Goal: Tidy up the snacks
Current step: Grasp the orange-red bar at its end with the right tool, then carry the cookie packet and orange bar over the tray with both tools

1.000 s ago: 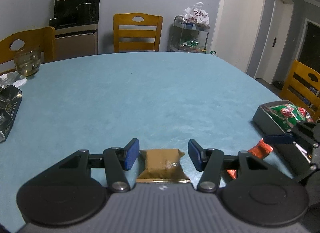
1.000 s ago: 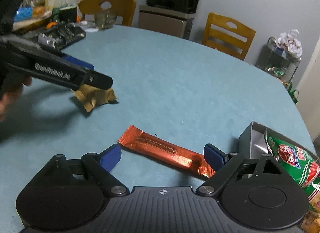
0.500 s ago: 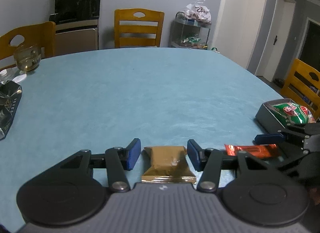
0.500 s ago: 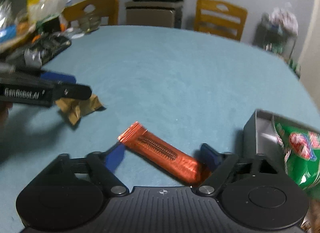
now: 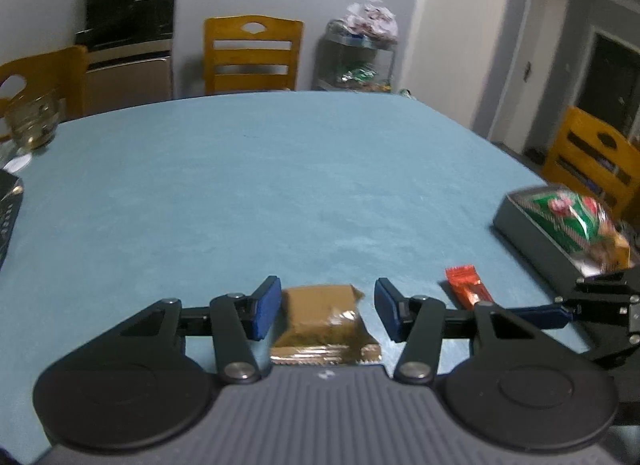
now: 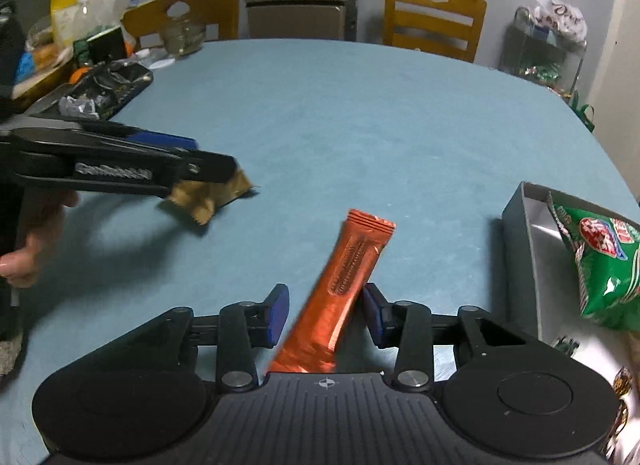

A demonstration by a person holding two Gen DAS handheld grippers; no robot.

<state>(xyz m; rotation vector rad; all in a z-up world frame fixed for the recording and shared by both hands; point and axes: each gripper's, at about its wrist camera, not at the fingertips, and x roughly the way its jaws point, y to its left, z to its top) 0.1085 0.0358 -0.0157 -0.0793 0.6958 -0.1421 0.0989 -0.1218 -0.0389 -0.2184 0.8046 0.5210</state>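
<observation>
The orange snack bar (image 6: pixel 344 297) is being gripped near its lower half by the right gripper (image 6: pixel 326 315); its jaws have just been closing, and the bar is lying slantwise between them, the right pad touching its edge while a small gap is being left at the left pad, so a full pinch cannot be confirmed; the bar's far end is being tilted up and away over the blue tablecloth (image 6: pixel 360 113), probably because the closing pads have turned it into line. In the left wrist view only its far tip (image 5: pixel 466 285) is being shown.

The gold-brown snack packet (image 5: pixel 324 321) is being straddled by the left gripper (image 5: pixel 326 311); the jaws are being kept half spread, with the left pad just beside the wrapper and the right pad apart from it, so it is not being squeezed; from the right wrist view the packet (image 6: pixel 208 195) is being seen under the gripper's tip, to the left, seemingly touching the cloth.

To the right, near the table edge, a grey cardboard box (image 6: pixel 524 241) is being used as the collecting place; a green snack bag (image 6: pixel 596 257) is already lying in it, which is judged to be why the bar is being taken first on that side. At the far left a dark tray of wrappers (image 6: pixel 108 89) and a glass bowl (image 5: pixel 34 125) are being left untouched.
</observation>
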